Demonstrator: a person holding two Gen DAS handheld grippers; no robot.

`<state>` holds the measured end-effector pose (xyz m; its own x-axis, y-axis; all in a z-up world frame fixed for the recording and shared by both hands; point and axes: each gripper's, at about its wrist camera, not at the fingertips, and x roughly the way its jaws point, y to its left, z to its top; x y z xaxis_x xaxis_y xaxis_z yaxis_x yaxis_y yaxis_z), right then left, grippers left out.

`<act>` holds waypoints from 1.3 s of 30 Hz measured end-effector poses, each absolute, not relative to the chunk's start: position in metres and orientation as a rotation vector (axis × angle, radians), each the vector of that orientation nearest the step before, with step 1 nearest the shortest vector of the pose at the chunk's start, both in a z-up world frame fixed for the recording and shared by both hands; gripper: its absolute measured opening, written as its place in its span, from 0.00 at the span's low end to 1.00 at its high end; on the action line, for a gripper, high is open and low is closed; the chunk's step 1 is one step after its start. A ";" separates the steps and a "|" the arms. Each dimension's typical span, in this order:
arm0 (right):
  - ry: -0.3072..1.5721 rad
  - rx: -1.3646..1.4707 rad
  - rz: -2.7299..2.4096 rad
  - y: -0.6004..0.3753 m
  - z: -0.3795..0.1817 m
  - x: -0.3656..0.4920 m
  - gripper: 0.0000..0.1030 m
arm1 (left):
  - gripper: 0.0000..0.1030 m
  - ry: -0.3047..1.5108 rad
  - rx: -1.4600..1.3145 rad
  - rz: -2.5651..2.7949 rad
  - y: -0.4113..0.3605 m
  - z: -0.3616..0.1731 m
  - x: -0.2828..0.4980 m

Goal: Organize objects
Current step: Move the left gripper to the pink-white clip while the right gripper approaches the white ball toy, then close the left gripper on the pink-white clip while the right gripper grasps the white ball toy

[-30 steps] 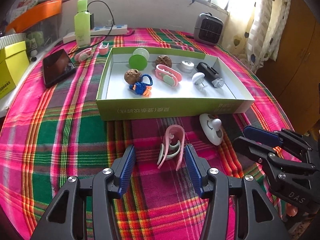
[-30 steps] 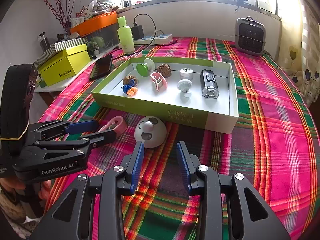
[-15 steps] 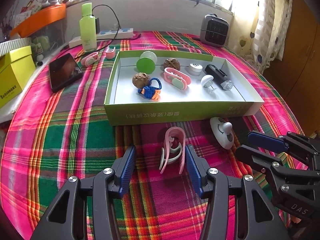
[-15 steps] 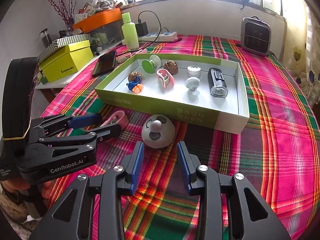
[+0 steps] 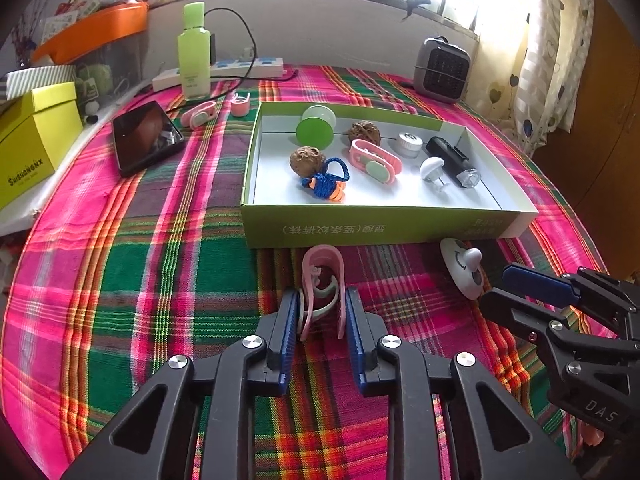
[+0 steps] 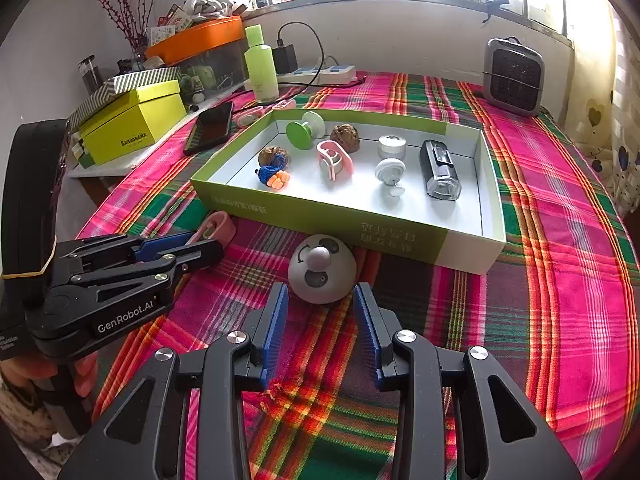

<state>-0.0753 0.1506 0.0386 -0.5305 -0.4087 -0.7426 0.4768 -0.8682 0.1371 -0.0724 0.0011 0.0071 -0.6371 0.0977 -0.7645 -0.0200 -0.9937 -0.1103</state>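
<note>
Since a second ago your left hand-held gripper (image 5: 322, 312) has gone from spread wide to clamped on the pink clip (image 5: 323, 280), its blue pads pressed against both sides of the clip. The clip stands on the plaid surface (image 5: 160, 272) just in front of the green box (image 5: 380, 226).

Your right hand-held gripper (image 6: 320, 320) is partly spread with nothing between its pads; the white dome-shaped piece (image 6: 322, 268) sits just ahead of its tips, close against the box wall.

Readable writing: "GenRobot.AI" on the side of the left hand-held gripper as the right wrist view shows it, "DAS" on the right one in the left wrist view, and "SUSHONGNX" on the yellow carton (image 6: 132, 128) off the surface's edge. The box wall carries pale printed characters, upside down from your side — I cannot read them.

Only the right wrist view shows fingers wrapped under the left handle and the red twigs (image 6: 120, 12) by the wall. The left wrist view alone shows two more pink clips (image 5: 200, 114) beside the dark phone (image 5: 144, 136).

Inside the box lie a green spool (image 5: 316, 128), two walnuts (image 5: 306, 160), a blue-and-orange cord knot (image 5: 326, 186), another pink clip (image 5: 374, 160) and a black lamp (image 5: 452, 160). A green bottle (image 6: 260, 68), a power strip (image 6: 320, 74) and a small grey heater (image 6: 512, 74) stand along the far side.
</note>
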 end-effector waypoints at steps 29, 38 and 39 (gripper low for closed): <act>0.217 1.174 -2.473 0.127 0.029 -0.094 0.55 | 0.30 -0.182 -1.299 2.756 -0.003 0.007 -0.068; 0.200 1.217 -2.492 0.129 0.026 -0.102 0.55 | 0.30 -0.153 -1.319 2.781 -0.006 0.007 -0.079; 0.198 1.218 -2.492 0.129 0.026 -0.102 0.55 | 0.30 -0.152 -1.319 2.782 -0.006 0.007 -0.080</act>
